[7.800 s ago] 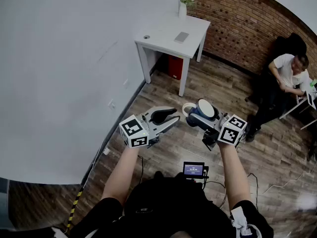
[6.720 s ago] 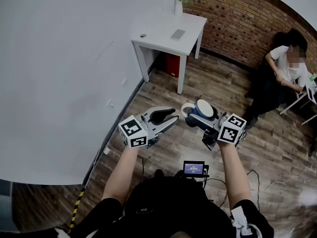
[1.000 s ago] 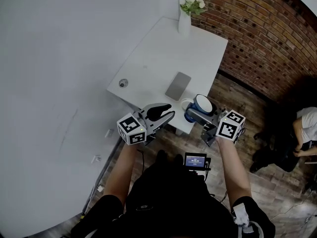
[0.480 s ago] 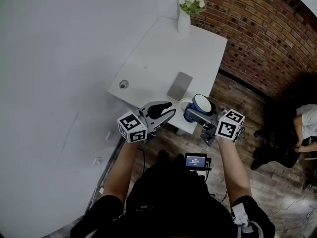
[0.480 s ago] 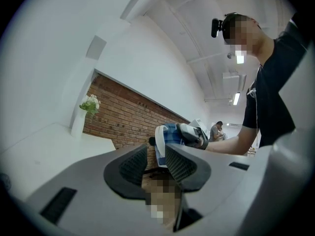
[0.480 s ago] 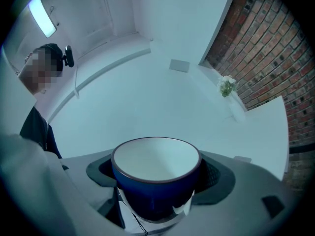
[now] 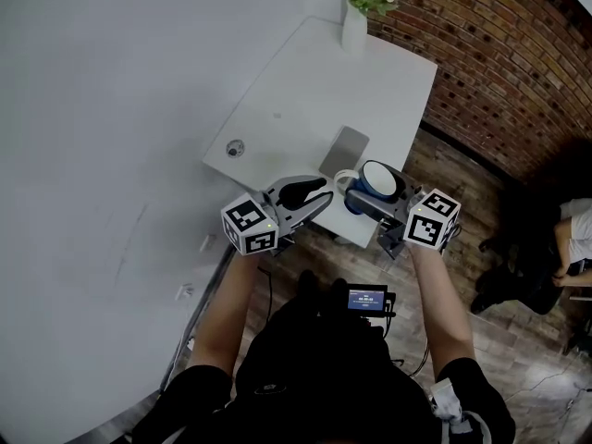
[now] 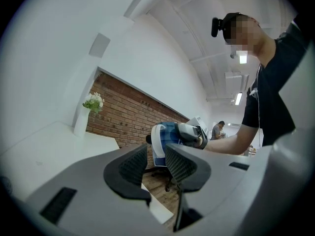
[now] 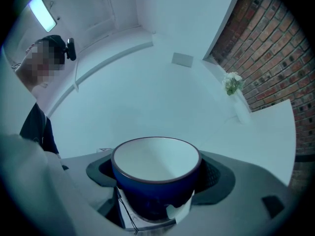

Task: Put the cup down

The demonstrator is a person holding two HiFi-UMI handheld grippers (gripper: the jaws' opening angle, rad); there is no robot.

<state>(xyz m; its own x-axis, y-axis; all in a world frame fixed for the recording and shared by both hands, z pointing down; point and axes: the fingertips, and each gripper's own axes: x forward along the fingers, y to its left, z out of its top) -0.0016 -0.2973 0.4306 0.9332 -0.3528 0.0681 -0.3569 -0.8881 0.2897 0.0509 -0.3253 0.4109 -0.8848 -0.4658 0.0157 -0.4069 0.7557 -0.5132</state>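
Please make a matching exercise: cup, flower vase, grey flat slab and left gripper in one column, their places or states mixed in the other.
Things:
1. cup
2. flower vase
3. grey flat slab
4. left gripper

Places or states:
a. open, nothing between the jaws
b. at the far corner of the table
c. clamped in the right gripper
d. lying flat, near the table's front edge

Pairs: 1-c, 2-b, 3-d, 4-a

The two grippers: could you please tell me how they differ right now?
The left gripper holds nothing, whereas the right gripper is clamped on the blue cup. The left gripper's jaws stand a narrow gap apart; the right gripper's are spread wider round the cup. Both hang near the front edge of the white table.
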